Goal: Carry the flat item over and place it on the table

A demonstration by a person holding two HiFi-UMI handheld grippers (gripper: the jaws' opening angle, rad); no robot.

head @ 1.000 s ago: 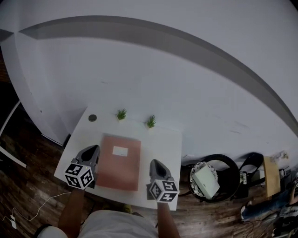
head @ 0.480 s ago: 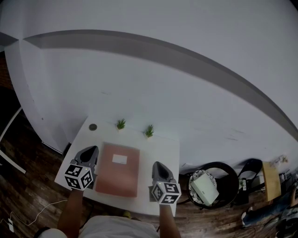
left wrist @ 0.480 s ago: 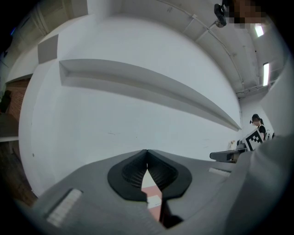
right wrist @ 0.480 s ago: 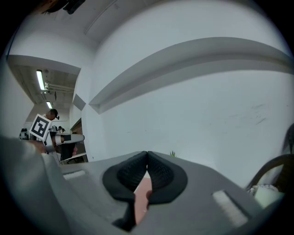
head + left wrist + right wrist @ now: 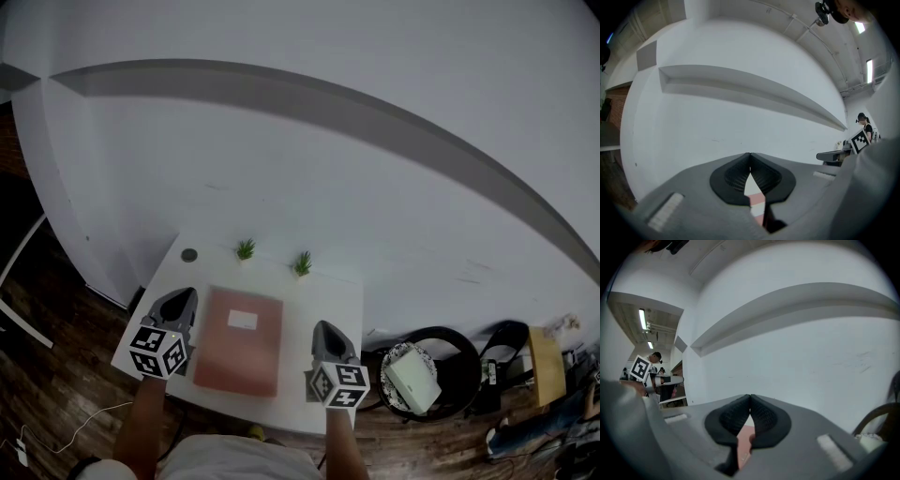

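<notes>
The flat item [image 5: 239, 342], a pinkish-brown folder with a white label [image 5: 242, 320] near its far end, lies flat on the white table [image 5: 323, 286], between the two hand-held grippers and gripped by neither. The left gripper [image 5: 186, 298] hangs just beside the folder's left long edge, so the folder sits at its 3 o'clock. Its jaws are clenched tip to tip with nothing between them, and its own view shows the ribbed pads [image 5: 738, 176] meeting, with a strip of the folder showing through the gap below them. The right gripper [image 5: 324, 328] is a little apart from the folder's right edge, with the folder at its 9 o'clock. Its jaws are also clenched and empty, its pads [image 5: 733, 416] closed together. From the folder, two small green plants [image 5: 246, 249] [image 5: 303, 263] stand at 12 and 1 o'clock along the table's far edge, and a small dark disc [image 5: 189, 254] lies at 11 o'clock. On the wooden floor at the table's 3 o'clock, a black round bin [image 5: 455, 352] holds a white box [image 5: 414, 375].
</notes>
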